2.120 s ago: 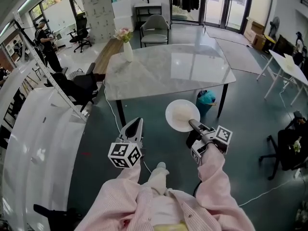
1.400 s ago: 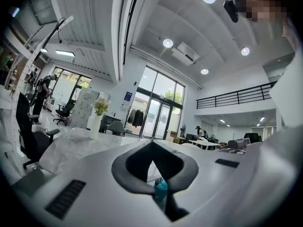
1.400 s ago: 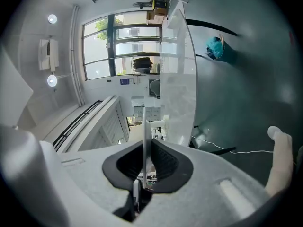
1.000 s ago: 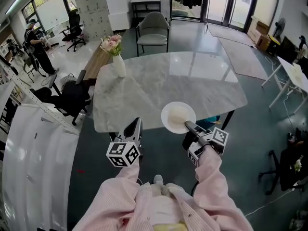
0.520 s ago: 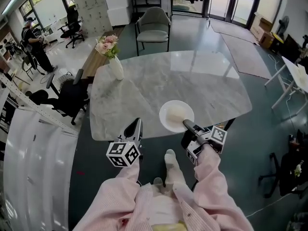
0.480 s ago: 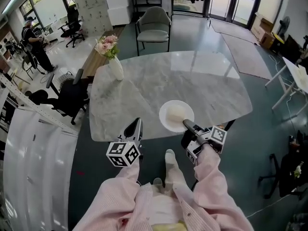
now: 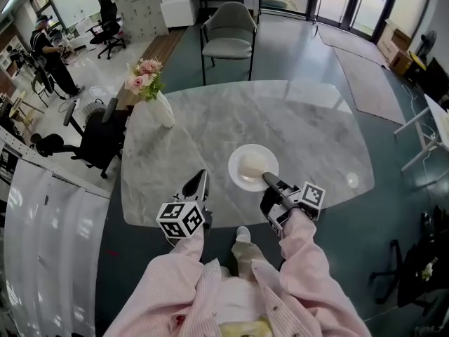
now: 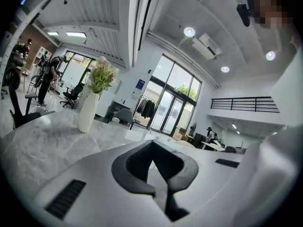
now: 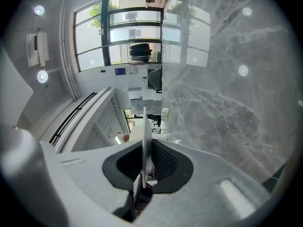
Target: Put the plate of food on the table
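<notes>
Since two seconds back, the plate [image 7: 253,167] has moved from over bare floor, short of the table [image 7: 309,132], to above the marble top, just inside the near edge. A second back it was only crossing that edge. The right gripper [image 7: 266,178] has come forward with it and its jaws stay clamped on the plate's near rim. In the right gripper view the plate runs as a thin white edge straight between the pads. The left gripper [image 7: 199,182] has advanced alongside and now has its tip over the table edge, well apart from the plate. Its jaws are together with nothing between them. The vase [image 7: 163,109] with flowers [image 7: 142,76] and the chair [image 7: 228,37] beyond the table now sit lower in the head view.

Hard to make out:
- Whether the plate touches the top or hangs just above it.
- The food [image 7: 251,163], which shows only as a pale mound at the plate's middle. Its kind cannot be told, and the right gripper view does not show it at all.
- The near rim of the plate, covered by the right jaws.
- The table's near edge, partly hidden behind both grippers and the pink sleeves [image 7: 302,251].
</notes>
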{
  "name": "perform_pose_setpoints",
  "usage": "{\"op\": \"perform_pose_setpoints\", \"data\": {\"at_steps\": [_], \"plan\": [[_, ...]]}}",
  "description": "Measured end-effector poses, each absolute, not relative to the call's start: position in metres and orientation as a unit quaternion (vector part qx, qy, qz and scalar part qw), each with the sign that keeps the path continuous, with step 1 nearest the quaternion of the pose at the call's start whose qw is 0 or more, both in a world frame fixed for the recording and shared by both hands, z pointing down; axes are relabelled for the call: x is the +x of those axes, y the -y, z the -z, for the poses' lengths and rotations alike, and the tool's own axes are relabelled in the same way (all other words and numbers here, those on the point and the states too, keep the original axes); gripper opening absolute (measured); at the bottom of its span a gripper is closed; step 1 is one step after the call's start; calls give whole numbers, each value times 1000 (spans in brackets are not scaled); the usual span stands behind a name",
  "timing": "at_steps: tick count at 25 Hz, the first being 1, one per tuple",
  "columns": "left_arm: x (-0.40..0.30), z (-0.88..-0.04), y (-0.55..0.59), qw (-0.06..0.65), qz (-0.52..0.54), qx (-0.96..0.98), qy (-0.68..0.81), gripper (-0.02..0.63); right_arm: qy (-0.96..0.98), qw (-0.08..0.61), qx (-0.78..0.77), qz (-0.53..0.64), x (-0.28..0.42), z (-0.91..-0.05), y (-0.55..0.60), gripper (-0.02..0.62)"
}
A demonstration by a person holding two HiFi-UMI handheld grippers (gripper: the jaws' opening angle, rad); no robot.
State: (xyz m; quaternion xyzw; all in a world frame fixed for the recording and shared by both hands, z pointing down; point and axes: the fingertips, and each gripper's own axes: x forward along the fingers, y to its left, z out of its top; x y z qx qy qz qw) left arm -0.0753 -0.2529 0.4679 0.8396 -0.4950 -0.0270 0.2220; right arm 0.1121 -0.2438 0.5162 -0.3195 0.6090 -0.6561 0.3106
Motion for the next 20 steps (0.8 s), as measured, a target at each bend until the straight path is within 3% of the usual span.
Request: {"op": "perform_pose_setpoints", "data": {"at_steps": [20], "plan": [[-50,-562,345,318,-35,786,529,-3,-624,234,-308,679,112,-594,372,26]]}}
